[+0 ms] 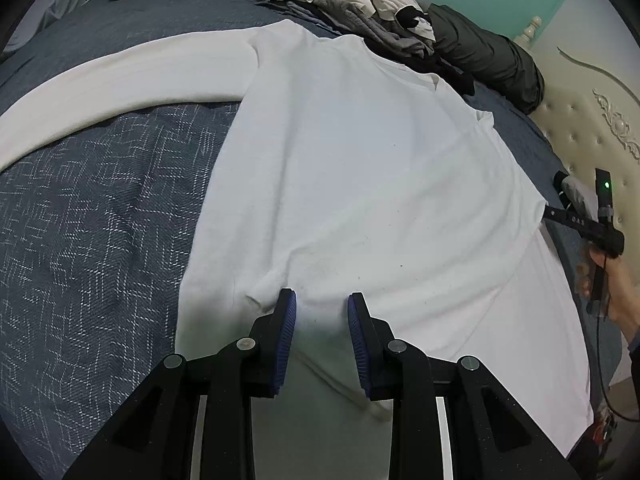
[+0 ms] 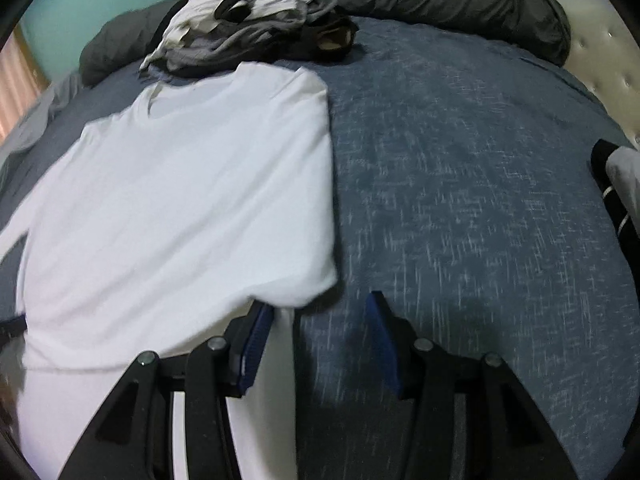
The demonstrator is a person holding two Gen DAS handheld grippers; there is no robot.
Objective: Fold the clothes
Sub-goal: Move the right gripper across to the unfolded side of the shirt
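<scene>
I am angling both hands steeply down over the bed. My left tongs are hanging just above the lower part of the white long-sleeved cotton shirt; the jaws are standing partly apart, nothing is pinched between the blue ribbed pads, and I cannot tell whether the tips are touching the cloth. My right tongs are sitting at the shirt's folded right edge, jaws roughly half apart and gripping nothing: the left pad is lying against or under the white hem, the right pad over the bare blue woven bedspread. That view is blurring, so the exact contact is hard to make out. In the left wrist view my right hand is showing at the frame edge, wrapped around the black handle and partly cut off.

The shirt is lying flat on the bedspread, one sleeve stretching out to the left, the other side already folded in. Beyond the collar a rumpled pile of grey, white and black clothes is resting against a dark grey rolled duvet. A cream tufted headboard is standing to the right.
</scene>
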